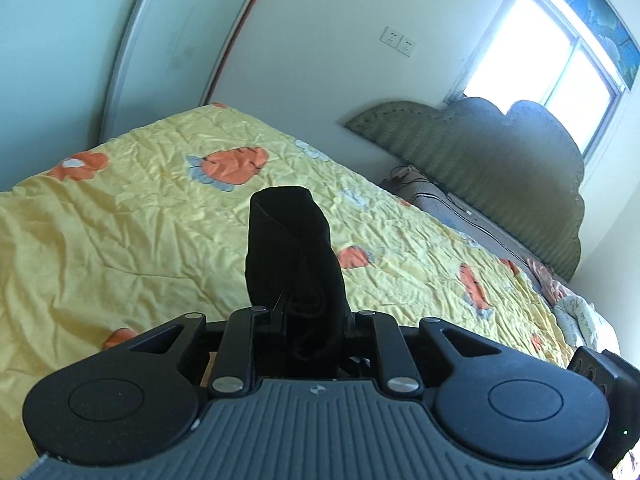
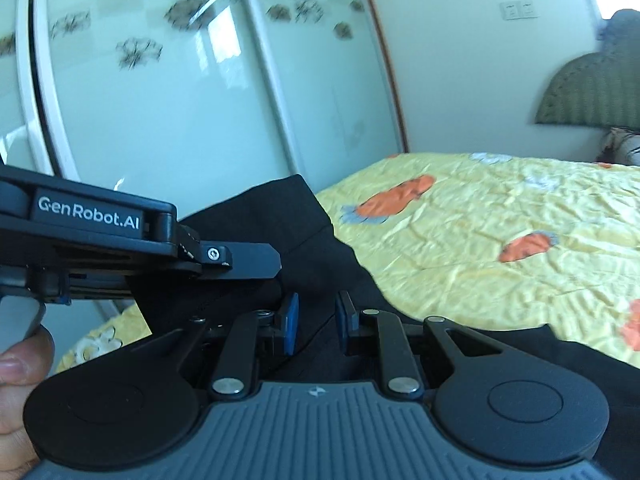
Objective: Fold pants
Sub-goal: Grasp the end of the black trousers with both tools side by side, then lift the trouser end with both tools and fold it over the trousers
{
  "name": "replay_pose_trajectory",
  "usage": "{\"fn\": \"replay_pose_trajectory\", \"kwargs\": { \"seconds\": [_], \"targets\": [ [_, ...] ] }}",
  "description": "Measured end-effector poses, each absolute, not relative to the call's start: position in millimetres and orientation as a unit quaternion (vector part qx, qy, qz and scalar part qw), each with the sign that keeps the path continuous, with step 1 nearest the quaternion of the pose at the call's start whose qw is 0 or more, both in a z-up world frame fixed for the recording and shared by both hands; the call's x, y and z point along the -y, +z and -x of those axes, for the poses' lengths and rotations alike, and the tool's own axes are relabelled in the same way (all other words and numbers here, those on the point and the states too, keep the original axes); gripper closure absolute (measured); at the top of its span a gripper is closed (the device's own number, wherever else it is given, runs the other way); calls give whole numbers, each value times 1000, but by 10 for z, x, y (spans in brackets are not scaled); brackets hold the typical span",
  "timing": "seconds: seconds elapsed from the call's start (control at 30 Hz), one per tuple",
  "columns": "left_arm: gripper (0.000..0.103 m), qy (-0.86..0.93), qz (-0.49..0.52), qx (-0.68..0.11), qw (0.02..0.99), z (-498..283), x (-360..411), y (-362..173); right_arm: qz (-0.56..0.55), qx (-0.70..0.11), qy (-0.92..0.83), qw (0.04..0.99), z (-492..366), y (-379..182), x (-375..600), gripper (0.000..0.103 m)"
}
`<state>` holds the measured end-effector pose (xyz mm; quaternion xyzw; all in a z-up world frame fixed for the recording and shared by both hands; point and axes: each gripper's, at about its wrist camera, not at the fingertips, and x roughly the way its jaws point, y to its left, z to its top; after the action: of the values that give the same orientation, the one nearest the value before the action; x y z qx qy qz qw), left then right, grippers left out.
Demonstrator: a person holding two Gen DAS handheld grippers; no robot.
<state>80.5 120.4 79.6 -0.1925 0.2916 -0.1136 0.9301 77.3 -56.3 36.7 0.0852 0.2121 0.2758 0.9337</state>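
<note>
Both hands are up off the bed [image 1: 140, 216] now, and the black pants [image 1: 290, 256] hang between them. The left tongs [image 1: 314, 320] are clenched on a bunched wad of cloth that pokes out past the tips. The right tongs [image 2: 314, 320] show their blue pads [image 2: 290, 316] drawn close with dark fabric running through, so that reads as a grip too. In the right view the left tongs [image 2: 240, 260] sit just alongside, with the pants [image 2: 280, 232] draped over the yellow quilt's near edge. By my read, this is early: the cloth is lifted and gathered, no neat fold laid down yet, so all the flattening and folding remains.
</note>
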Motion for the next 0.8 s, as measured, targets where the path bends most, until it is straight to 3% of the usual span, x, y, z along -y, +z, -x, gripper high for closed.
{"fn": "replay_pose_trajectory", "kwargs": {
  "seconds": [0.2, 0.8],
  "targets": [
    [85, -165, 156, -290, 930, -707, -524, 904, -128, -188, 231, 946, -520, 487, 1187, 84],
    [85, -273, 35, -298, 914, -372, 1240, 822, -242, -168, 110, 949, 126, 173, 2748, 84]
  ]
}}
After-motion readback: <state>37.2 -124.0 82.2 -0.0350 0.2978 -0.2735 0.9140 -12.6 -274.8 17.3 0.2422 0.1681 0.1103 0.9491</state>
